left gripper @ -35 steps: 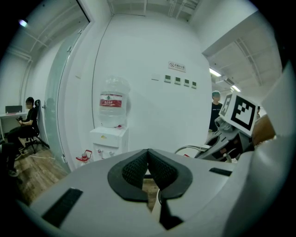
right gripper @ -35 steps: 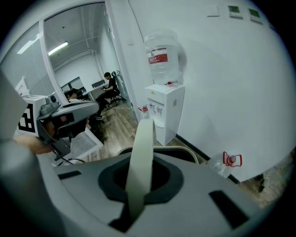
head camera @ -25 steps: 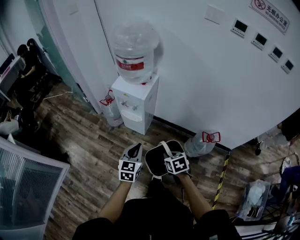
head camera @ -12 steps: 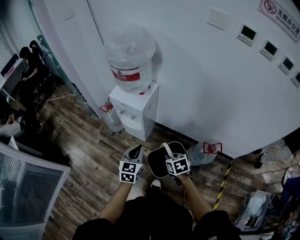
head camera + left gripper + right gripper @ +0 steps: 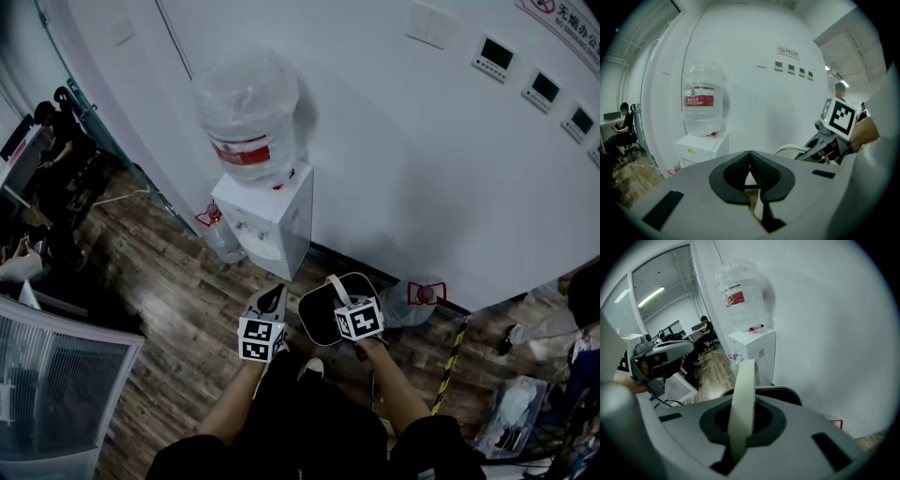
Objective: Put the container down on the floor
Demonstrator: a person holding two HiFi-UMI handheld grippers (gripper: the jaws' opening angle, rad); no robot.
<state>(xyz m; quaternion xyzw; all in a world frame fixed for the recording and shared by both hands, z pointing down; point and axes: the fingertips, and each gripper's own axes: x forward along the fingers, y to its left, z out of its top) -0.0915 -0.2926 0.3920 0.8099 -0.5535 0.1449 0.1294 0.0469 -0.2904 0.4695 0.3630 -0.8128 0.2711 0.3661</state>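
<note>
Right gripper (image 5: 341, 296) jaws clenched on flat, pale strap handle (image 5: 742, 394) of container (image 5: 321, 323); handle pinched between dark ribbed pads, running up out of the grip as a thin band; container a dark, rounded tub with lighter rim, hanging from that handle in front of the person's legs, above the floor (image 5: 178, 309), not set down; mouth of the tub facing up toward the head camera.

Left gripper (image 5: 270, 298) just beside the container on its left, apart from it; jaws clamped together with nothing between them, textured black pads meeting at the tips.

Floor of wood-look planks, brown, matte; smooth white wall (image 5: 403, 159) ahead, with a row of small rectangular panels (image 5: 495, 54) high up.

White boxy water dispenser (image 5: 267, 211) against the wall, carrying a big clear plastic bottle (image 5: 248, 112), upside down, crinkled-looking, red label band; second clear bottle (image 5: 405, 302) lying on the floor at the wall base, right of the container, red cap end (image 5: 427, 292); yellow-and-black striped strip (image 5: 448, 366) on the floor near it.
</note>
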